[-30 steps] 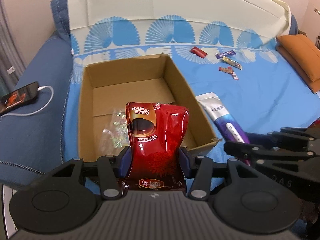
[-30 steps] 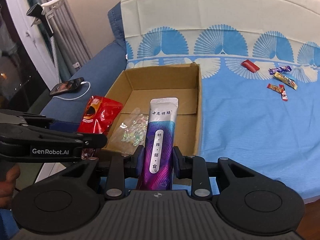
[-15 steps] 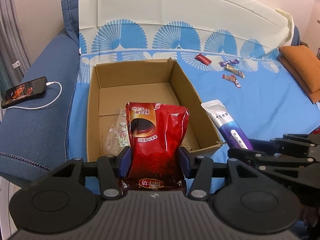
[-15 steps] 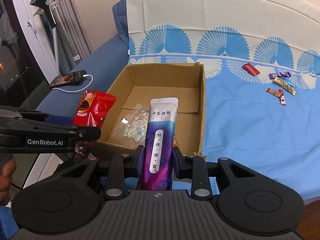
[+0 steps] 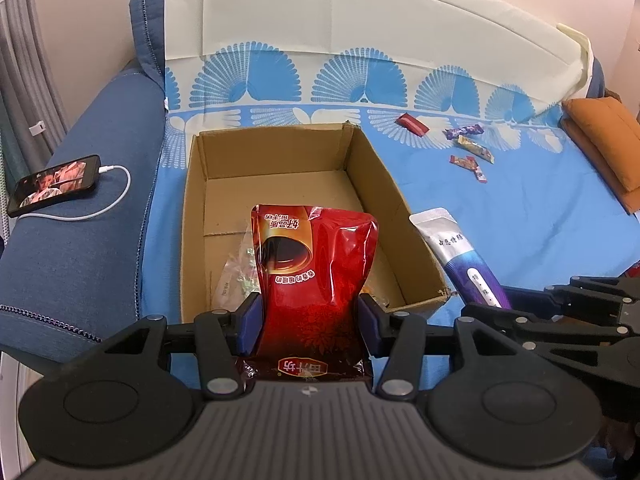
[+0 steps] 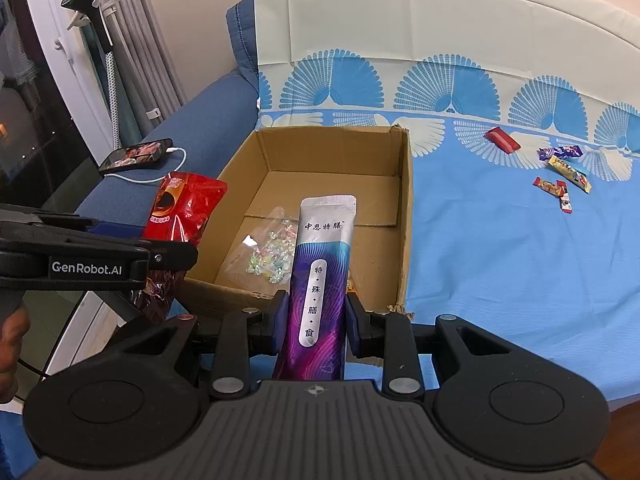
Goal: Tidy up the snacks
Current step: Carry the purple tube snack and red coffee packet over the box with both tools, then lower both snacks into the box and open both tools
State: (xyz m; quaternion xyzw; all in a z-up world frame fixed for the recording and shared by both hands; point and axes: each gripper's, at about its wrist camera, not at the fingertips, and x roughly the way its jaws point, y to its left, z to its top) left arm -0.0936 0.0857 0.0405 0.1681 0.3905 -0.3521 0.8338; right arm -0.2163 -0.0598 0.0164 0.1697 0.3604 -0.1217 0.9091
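With both packets gripped and neither yet inside the box, the step in hand reads as the carry-and-drop stage of sorting the snacks.

Left to right across the scene: a phone [image 5: 54,183] on its cable lies on the blue sofa arm [image 5: 80,240], well apart from the work. Next, the left gripper [image 5: 307,325] is clamped on the red snack bag [image 5: 316,276], pads pressing its lower sides; the bag stands upright, poised over the near wall of the cardboard box [image 5: 192,240]. The box sits on the blue patterned sheet [image 5: 540,216], open-topped, with a clear bag of small sweets [image 6: 268,252] lying on its floor, near-left.

Further right, the right gripper [image 6: 313,330] is closed on the purple-and-silver stick pouch [image 6: 320,280], held upright at the box's near right corner; in the left wrist view it looks outside the right wall.

Far right: five small loose wrapped candies [image 5: 466,148] remain scattered on the sheet near the sofa back, well apart from the box. An orange cushion [image 5: 608,144] lies at the edge.

Judgement: task partly done. Next move calls for carrying each packet forward past the near wall, lowering it, then releasing, one at a time so that the grippers do not collide. The tall pouch may need laying flat. The loose candies come after.
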